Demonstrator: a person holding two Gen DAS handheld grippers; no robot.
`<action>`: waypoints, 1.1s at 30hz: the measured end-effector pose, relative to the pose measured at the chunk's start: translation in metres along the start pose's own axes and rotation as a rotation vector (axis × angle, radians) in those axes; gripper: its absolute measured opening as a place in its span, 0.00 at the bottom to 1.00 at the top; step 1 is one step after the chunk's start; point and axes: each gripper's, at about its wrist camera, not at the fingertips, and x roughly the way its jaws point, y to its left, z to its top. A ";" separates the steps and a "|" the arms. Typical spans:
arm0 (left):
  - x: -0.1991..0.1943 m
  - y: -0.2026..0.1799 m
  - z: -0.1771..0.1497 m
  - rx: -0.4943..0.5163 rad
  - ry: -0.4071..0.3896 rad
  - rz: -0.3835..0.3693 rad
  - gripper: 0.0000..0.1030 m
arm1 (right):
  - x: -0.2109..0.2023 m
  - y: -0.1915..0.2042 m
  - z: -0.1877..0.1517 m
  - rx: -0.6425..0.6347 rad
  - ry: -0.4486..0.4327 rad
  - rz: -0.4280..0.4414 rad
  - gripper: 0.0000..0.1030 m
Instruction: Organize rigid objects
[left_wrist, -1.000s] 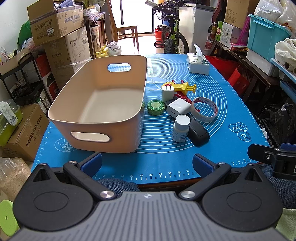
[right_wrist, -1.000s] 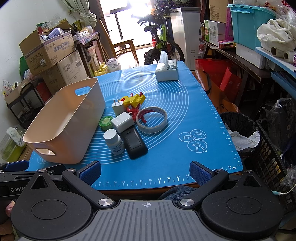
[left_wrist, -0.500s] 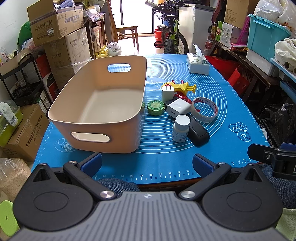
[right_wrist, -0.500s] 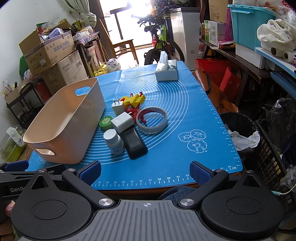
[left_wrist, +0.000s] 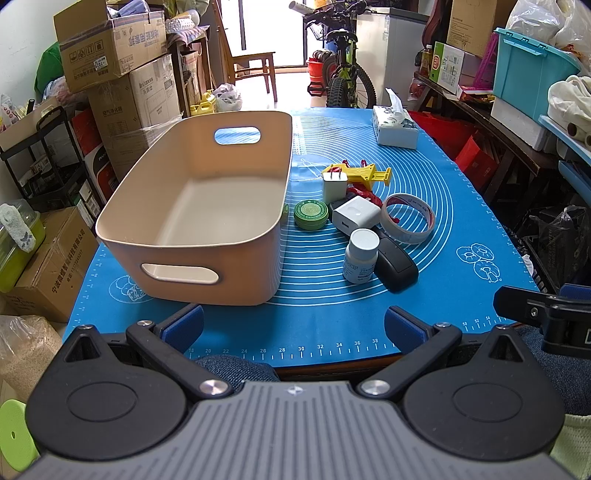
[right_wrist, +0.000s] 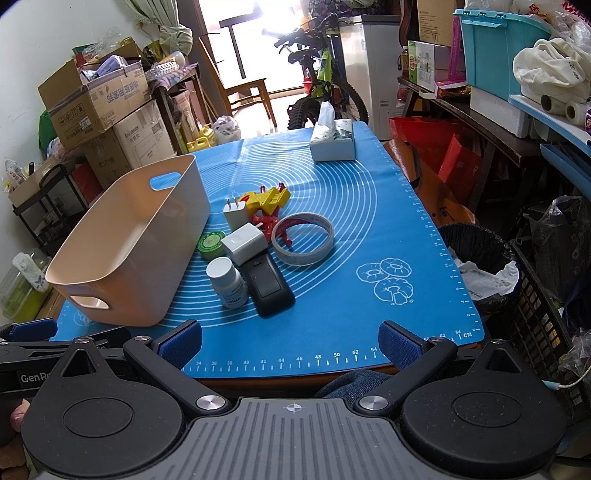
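Left wrist view: I am holding my left gripper (left_wrist: 293, 326) spread wide and empty at the near mat edge. The beige bin (left_wrist: 192, 240) is sitting left, empty. The white bottle (left_wrist: 361, 255) is standing upright just right of it, touching the black remote (left_wrist: 396, 264); likely light, stiff, slick, best pinched across its body.

Right wrist view: my right gripper (right_wrist: 290, 338) is likewise gaping, gripping nothing. The remote's long axis is running away from me, toward the tape ring (right_wrist: 303, 239).
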 end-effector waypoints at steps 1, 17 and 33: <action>0.000 0.000 0.000 0.000 0.000 0.000 1.00 | 0.000 0.000 0.000 0.000 0.000 0.000 0.98; 0.000 0.000 0.000 0.000 0.000 0.000 1.00 | 0.001 0.000 0.000 0.000 0.000 0.000 0.98; -0.004 0.011 0.009 -0.016 -0.003 -0.006 1.00 | 0.003 0.001 0.007 0.005 -0.001 0.006 0.98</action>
